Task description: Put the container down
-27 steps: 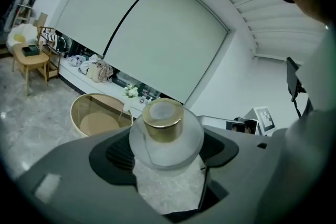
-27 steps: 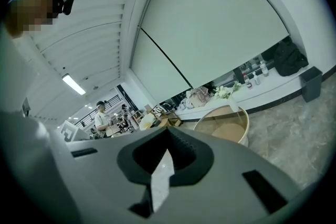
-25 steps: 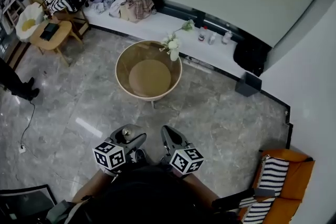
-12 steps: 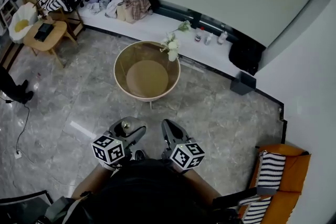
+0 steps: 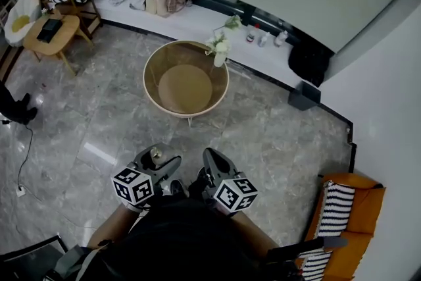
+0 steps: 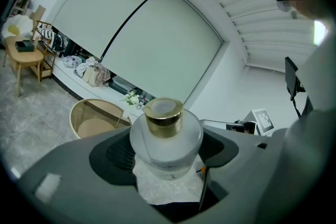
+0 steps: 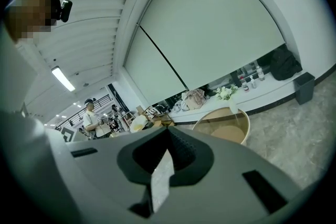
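Note:
The container (image 6: 165, 136) is a squat frosted-glass bottle with a gold cap, and my left gripper (image 6: 165, 152) is shut on its body. In the head view the gold cap of the container (image 5: 156, 154) peeps out between the jaws of the left gripper (image 5: 160, 164), close in front of my body and high above the floor. Beside it my right gripper (image 5: 210, 166) is shut with nothing in it; in the right gripper view the right gripper (image 7: 168, 132) has its jaw tips touching. A round glass-topped table (image 5: 152, 92) stands ahead with a vase of white flowers (image 5: 219, 52) at its far edge.
A white ledge (image 5: 197, 20) under the window carries clothes and small bottles. A black bin (image 5: 300, 96) stands at its right end. A wooden side table (image 5: 49, 29) is at far left, an orange chair with striped cushions (image 5: 339, 214) at lower right. Grey marble floor (image 5: 276, 141) lies all around.
The head view has shifted slightly, so the round table sits a little higher in the picture. Both grippers keep their places and the left one still holds the container.

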The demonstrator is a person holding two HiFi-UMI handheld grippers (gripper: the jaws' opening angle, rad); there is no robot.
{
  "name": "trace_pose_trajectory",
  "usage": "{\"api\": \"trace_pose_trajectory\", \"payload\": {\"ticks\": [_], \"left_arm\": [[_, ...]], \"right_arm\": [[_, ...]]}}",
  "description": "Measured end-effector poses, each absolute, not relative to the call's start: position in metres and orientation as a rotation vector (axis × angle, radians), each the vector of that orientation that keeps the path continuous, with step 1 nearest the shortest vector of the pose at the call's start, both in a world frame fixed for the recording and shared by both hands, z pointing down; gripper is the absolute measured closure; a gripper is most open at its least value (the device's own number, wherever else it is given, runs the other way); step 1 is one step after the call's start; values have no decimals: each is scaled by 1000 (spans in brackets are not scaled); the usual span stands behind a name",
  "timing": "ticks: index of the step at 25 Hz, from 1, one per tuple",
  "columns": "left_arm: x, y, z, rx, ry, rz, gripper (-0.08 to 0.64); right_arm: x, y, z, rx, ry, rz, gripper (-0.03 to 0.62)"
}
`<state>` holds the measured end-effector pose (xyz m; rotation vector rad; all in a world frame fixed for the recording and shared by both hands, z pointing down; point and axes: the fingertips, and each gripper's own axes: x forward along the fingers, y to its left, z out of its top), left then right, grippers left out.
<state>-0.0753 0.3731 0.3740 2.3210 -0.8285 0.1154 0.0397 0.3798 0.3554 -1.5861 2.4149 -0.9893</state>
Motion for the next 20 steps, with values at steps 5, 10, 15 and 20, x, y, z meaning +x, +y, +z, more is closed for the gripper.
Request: {"api": "trace_pose_trajectory", "payload": {"ticks": [5,10,15,20], "left_arm": [[-77,354,378,2315,-836,110,213],[-78,333,382,2309,-865,114,213],[-72,296,387,2290,-902,128,213],[-56,260,397,2253,-901,148,213]], "right_arm": [[31,360,367,-1547,2427,-1040,586],[29,331,374,-1500,2436,-1061,586],[35,295,382,-1465,2452,-1096,586],[47,261,395,-1445,2445,-1169,585]]}}
